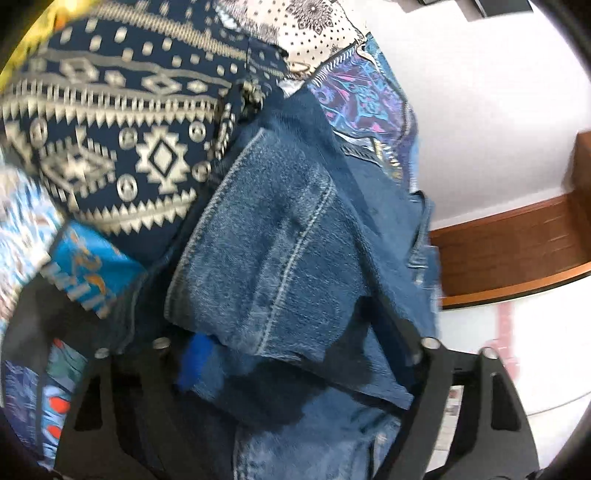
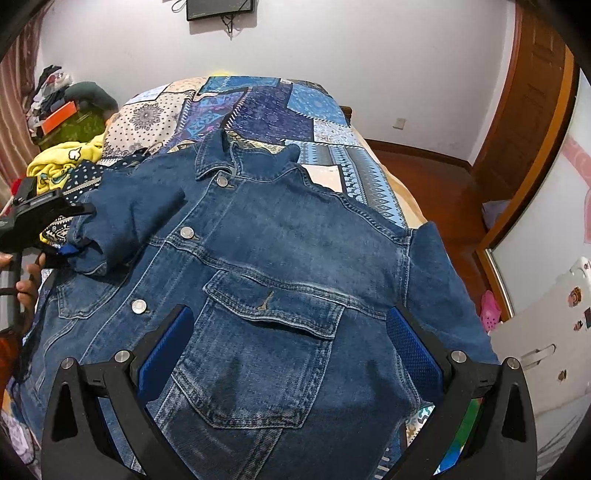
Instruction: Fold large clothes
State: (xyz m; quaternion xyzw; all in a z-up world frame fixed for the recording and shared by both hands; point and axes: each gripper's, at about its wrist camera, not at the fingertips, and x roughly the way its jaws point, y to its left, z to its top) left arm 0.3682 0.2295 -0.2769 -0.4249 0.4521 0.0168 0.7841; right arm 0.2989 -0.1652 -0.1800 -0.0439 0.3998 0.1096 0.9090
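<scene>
One denim jacket (image 2: 280, 258), three metal buttons (image 2: 187, 232) showing.

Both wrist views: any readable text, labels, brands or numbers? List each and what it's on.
None can be read.
Blue printed patch on the bedspread, left wrist view: pale lettering, too blurred to read.
Denim jacket buttons: any embossing too small to tell.
Wall-mounted screen: dark, no text showing.
Orange box at far left: no legible label.
Stickers on the white panel at right: pictures only, as far as can be made out.
</scene>
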